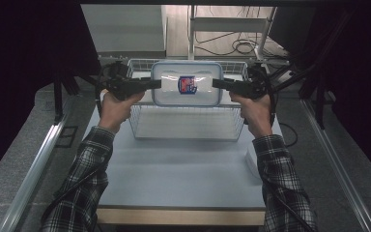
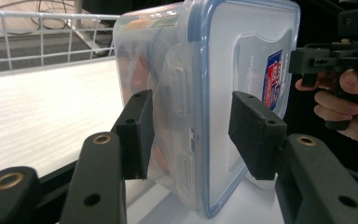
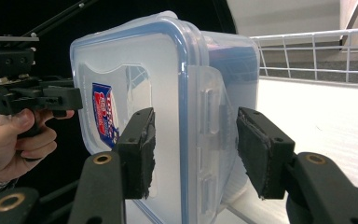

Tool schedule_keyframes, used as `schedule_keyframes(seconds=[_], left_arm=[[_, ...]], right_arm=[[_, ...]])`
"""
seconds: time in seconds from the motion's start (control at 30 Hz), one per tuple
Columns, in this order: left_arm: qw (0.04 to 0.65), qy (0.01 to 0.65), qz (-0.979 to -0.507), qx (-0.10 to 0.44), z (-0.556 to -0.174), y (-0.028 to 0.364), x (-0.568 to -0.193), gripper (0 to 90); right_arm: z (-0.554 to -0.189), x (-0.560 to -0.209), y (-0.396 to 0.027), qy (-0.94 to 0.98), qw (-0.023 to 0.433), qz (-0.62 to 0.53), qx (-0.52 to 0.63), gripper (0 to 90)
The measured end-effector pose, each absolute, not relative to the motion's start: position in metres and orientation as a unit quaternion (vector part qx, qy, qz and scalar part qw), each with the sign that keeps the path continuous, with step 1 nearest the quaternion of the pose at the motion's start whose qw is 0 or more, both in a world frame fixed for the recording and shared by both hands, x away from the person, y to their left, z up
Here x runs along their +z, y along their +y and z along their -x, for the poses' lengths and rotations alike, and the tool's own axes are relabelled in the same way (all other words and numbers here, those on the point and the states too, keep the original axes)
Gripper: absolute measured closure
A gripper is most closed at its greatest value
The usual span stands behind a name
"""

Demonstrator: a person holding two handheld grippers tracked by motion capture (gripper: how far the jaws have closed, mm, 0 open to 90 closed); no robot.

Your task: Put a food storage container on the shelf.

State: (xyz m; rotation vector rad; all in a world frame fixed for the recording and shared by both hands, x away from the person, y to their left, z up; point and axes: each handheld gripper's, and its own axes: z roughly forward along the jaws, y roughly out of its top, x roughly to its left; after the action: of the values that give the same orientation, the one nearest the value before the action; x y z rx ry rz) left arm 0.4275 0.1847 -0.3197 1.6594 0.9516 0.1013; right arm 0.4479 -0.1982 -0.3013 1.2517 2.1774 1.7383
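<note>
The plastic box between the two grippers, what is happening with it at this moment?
A person holds a gripper in each hand, one at each short end of the clear rectangular plastic box with a blue-rimmed lid. The box is above the white wire basket on the table. The left gripper and the right gripper each straddle a side latch, but their fingers stand apart from the box in both gripper views, so neither grips it firmly yet.
</note>
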Motion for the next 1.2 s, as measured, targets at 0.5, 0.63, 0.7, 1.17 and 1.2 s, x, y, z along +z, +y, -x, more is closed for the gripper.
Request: schedule_keyframes(seconds=[0.5, 0.63, 0.7, 1.17, 1.2], left_arm=[[0.539, 0.418, -0.726, 0.088, -0.435, 0.175, -0.326, 46.3], [0.546, 0.421, -0.72, 0.076, -0.439, 0.175, -0.328, 43.8], [0.555, 0.421, -0.714, 0.069, -0.44, 0.176, -0.329, 43.0], [0.551, 0.437, -0.705, 0.094, -0.441, 0.175, -0.325, 43.6], [0.549, 0.436, -0.706, 0.094, -0.441, 0.175, -0.324, 43.6]], right_arm=[[-0.456, -0.305, -0.191, 0.714, 0.073, -0.425, 0.552, 42.6], [-0.458, -0.307, -0.191, 0.713, 0.081, -0.433, 0.545, 46.2], [-0.459, -0.307, -0.189, 0.72, 0.092, -0.434, 0.534, 45.6], [-0.458, -0.306, -0.183, 0.716, 0.14, -0.442, 0.523, 47.1], [-0.459, -0.306, -0.183, 0.715, 0.136, -0.443, 0.524, 47.7]])
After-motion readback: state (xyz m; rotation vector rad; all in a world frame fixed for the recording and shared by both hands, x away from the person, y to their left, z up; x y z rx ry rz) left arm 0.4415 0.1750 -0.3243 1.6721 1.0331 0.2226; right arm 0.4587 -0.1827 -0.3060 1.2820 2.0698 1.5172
